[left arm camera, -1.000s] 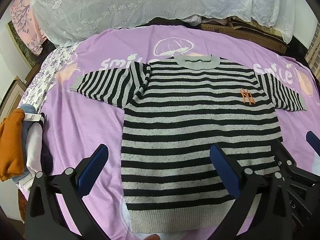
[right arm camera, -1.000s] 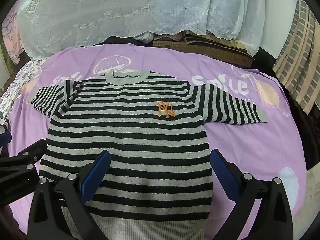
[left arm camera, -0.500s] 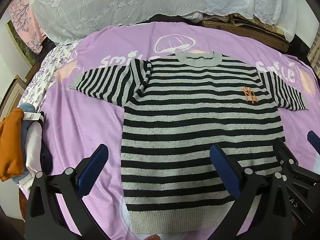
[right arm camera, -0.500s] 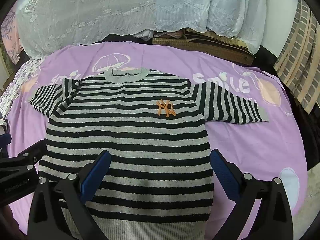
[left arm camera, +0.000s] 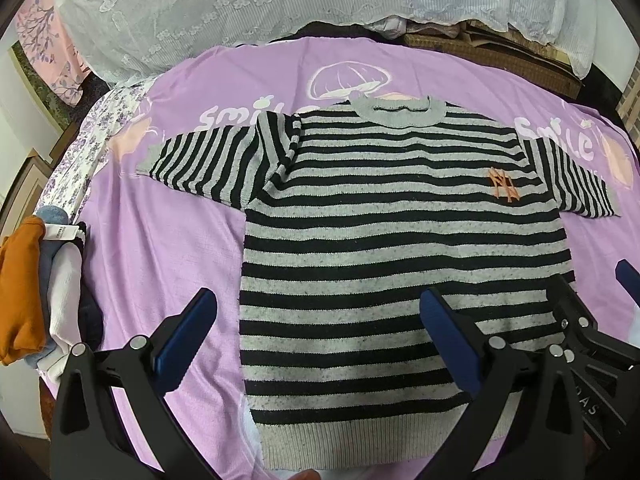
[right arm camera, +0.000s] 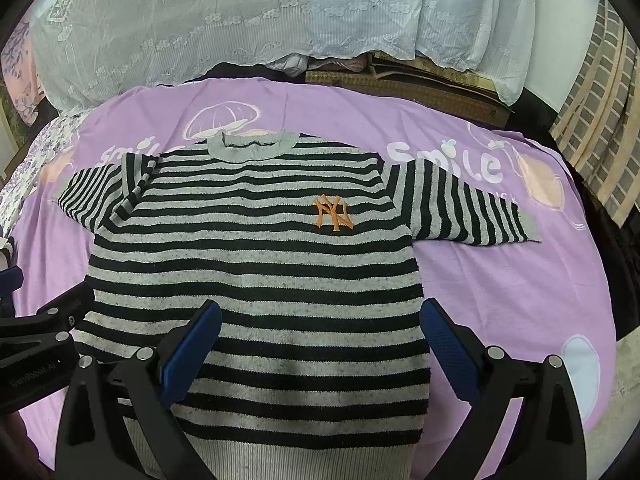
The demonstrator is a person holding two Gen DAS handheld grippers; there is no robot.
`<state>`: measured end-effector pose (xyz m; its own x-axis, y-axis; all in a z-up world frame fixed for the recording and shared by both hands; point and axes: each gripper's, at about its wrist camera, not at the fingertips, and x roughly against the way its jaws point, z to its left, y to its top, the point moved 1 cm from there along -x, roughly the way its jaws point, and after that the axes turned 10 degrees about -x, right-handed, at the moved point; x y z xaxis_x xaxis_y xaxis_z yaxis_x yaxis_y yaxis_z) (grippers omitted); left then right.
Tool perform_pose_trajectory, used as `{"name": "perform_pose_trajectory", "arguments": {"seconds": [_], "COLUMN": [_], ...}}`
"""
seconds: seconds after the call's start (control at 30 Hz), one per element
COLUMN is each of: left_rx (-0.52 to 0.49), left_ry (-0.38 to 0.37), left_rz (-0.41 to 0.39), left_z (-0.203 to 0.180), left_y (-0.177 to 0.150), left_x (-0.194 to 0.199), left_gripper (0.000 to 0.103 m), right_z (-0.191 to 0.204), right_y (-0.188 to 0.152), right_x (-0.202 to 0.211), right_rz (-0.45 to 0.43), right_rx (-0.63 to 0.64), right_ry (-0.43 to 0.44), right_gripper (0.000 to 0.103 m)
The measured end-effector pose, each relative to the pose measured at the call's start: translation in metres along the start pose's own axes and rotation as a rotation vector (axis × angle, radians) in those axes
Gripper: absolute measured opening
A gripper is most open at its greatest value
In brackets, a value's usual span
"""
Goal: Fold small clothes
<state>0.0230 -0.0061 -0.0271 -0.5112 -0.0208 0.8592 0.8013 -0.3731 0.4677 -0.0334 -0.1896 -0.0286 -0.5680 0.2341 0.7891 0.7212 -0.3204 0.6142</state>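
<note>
Striped sweater [left arm camera: 400,248] flat on purple sheet [left arm camera: 168,248]; left gripper [left arm camera: 316,340], right gripper [right arm camera: 320,344] spread above hem

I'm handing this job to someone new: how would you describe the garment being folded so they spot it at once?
On the purple bedspread printed with "smile", find the striped sweater lying flat, sleeves spread. It is the only garment laid out; its black and grey bands and orange chest logo set it apart from the plain stacked clothes at the bed's left edge.

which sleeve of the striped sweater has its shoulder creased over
The left sleeve: a fold stands up at its shoulder seam. The right sleeve lies flat.
</note>
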Motion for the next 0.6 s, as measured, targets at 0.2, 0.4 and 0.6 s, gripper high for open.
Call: {"name": "perform_pose_trajectory", "arguments": {"seconds": [0.2, 0.4, 0.6], "left_rx": [-0.006, -0.011, -0.016], "left_ry": [-0.004, -0.006, -0.017], "left_rz": [0.012, 0.023, 0.046], "left_z": [-0.002, -0.005, -0.006], "left_y": [0.002, 0.003, 0.004], "left_x": [-0.004, -0.008, -0.015], "left_gripper": [0.099, 0.099, 0.099], "right_z": [0.000, 0.001, 0.000], "right_y": [0.000, 0.000, -0.001], "right_x": [-0.003, -0.007, -0.014], "right_rz": [0.011, 0.026, 0.052], "right_rx": [0.001, -0.002, -0.009], "right_ry": [0.001, 0.000, 0.000], "right_gripper": [0.100, 0.100, 0.100]}}
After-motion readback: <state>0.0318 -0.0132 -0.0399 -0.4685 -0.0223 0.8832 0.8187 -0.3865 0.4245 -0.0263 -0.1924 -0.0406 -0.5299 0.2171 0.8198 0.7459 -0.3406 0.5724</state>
